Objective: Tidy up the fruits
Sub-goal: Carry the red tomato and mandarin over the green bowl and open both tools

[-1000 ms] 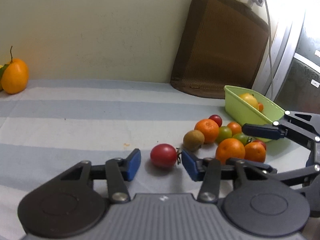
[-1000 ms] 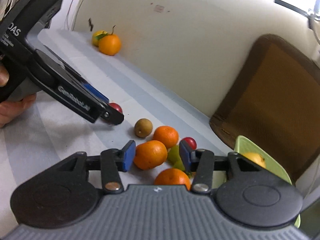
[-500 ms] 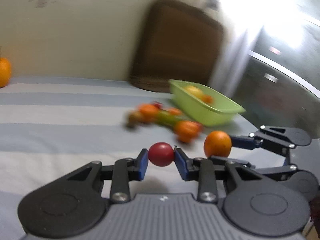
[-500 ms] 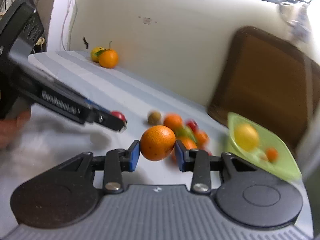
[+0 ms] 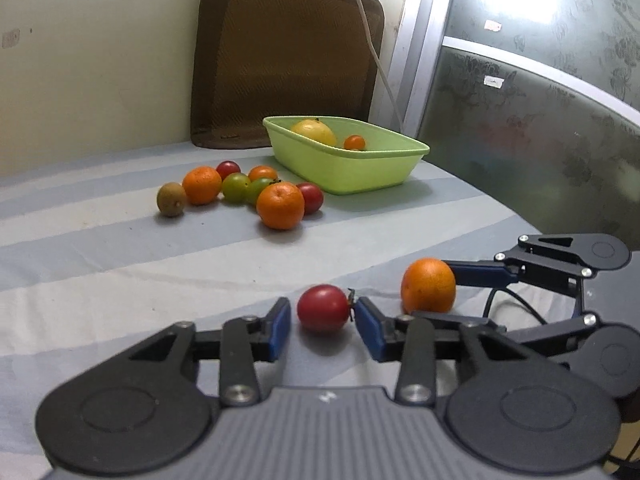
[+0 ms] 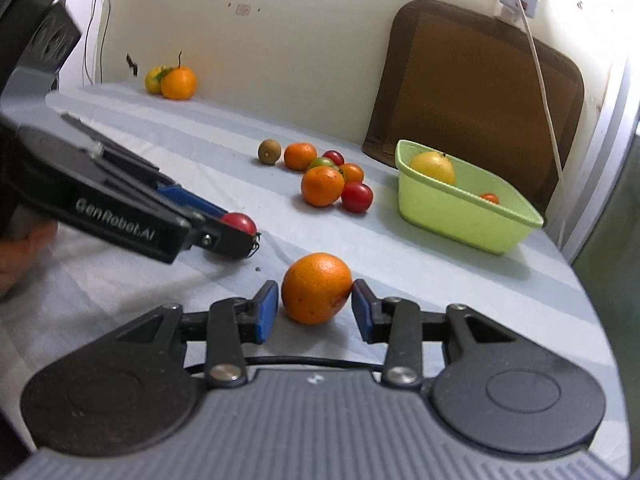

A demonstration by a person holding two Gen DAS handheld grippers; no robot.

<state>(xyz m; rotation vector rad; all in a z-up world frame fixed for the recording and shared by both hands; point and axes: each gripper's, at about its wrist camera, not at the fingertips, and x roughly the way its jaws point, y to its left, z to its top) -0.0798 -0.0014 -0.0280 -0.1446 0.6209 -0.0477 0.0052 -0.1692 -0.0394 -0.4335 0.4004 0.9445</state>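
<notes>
The left gripper [image 5: 323, 322] stands apart around a tomato [image 5: 323, 308] resting on the striped desk [image 5: 100, 248], while just to its right the right gripper [image 6: 315, 312] stands apart around an orange [image 6: 316, 287], the fruit pile [image 5: 240, 190] and green tub [image 5: 372, 168] well ahead of both.

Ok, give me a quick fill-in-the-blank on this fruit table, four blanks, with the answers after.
1. The fruit between the left tool's fingers is a red ____.
2. The right tool brackets an ____.
3. The green tub holds a big yellow fruit and a small ____ one.
4. The brown kiwi lies at the ____ end of the fruit cluster in both views.

Answers: tomato; orange; orange; left
</notes>
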